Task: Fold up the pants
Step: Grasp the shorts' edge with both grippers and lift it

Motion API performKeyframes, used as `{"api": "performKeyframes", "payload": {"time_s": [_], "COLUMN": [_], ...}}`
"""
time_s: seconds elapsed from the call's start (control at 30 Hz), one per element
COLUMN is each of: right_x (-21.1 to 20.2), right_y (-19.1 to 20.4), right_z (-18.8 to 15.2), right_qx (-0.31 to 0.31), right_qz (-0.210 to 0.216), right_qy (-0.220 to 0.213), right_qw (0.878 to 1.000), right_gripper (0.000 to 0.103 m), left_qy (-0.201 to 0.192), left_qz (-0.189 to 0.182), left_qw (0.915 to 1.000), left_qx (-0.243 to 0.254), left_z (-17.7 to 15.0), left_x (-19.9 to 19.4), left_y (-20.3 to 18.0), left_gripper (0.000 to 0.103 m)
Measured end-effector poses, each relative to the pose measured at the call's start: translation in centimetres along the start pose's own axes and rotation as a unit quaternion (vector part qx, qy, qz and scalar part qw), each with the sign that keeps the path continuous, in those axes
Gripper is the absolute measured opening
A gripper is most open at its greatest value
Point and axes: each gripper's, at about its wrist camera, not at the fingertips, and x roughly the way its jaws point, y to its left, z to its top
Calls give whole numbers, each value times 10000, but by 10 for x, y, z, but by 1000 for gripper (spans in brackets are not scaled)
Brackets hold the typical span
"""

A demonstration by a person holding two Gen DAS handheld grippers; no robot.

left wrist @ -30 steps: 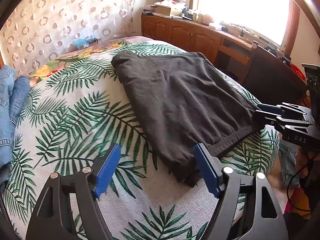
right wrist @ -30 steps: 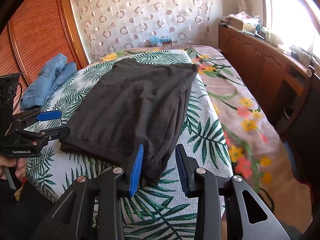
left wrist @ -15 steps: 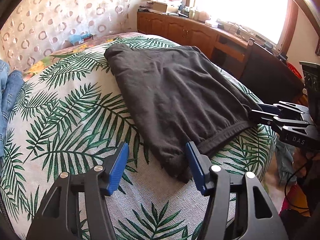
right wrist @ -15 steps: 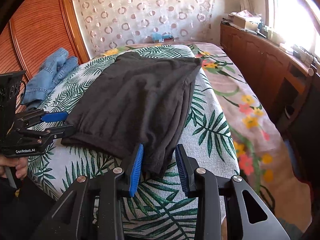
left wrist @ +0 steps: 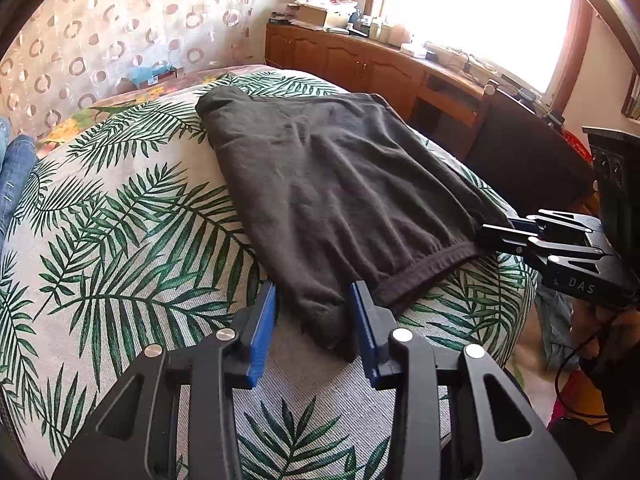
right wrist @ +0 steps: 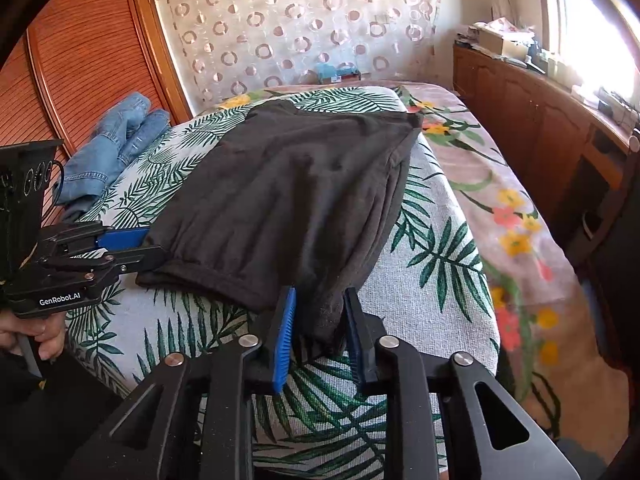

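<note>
Dark grey pants (left wrist: 340, 184) lie folded flat on a palm-leaf bedspread (left wrist: 120, 240), waistband towards me. My left gripper (left wrist: 314, 300) straddles the near left corner of the pants. Its jaws are closing, and a gap still shows beside the left pad (left wrist: 262, 324). In the right wrist view the same pants (right wrist: 288, 192) reach down between the blue pads of my right gripper (right wrist: 319, 300). Its jaws are closing too, and the cloth fills the space between them. Each gripper also shows from the side in the other view: the left gripper (right wrist: 156, 250) and the right gripper (left wrist: 492, 230).
Blue jeans (right wrist: 116, 148) lie bunched at the bed's far left by a wooden wardrobe (right wrist: 80, 60). A floral sheet (right wrist: 500, 200) covers the bed's right side. Wooden cabinets (left wrist: 360, 68) and a dark chair (left wrist: 520, 160) stand under the window. A hand (right wrist: 32, 336) holds the left gripper.
The left jaws have narrowed from wide apart to close around the pants' corner. The right jaws have drawn in onto the cloth. Neither hand has shifted noticeably.
</note>
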Motion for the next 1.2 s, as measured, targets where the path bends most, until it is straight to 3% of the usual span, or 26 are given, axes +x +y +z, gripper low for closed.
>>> {"api": "performKeyframes", "payload": {"time_s": [0.23,0.43,0.6,0.83,1.2], "right_x": [1,1,0,-10,-51], "right_y": [0,2,5,6,22], "right_z": [-1,-2,-1,0,4], "right_qx": [35,27,3,22,-174], "right_qz": [57,53,81,256,276], "right_qy": [-24,-42,-49,-83,-295], "right_qw": [10000,10000,10000,9996,9990], "right_gripper": [18,17,11,10,10], "left_qy": [12,19,-18,-130,-629], "left_qz": [52,-85,-117,-285,-353], "left_qw": [10000,9999,9999,9995,9974], "left_qx": [32,61,83,-24,54], "left_z": [1,2,1,2,10], "left_x": [0,0,-1,-17,-67], "left_y": [-2,-4,-6,-1,-5], "left_gripper": [38,22,10,9,9]}}
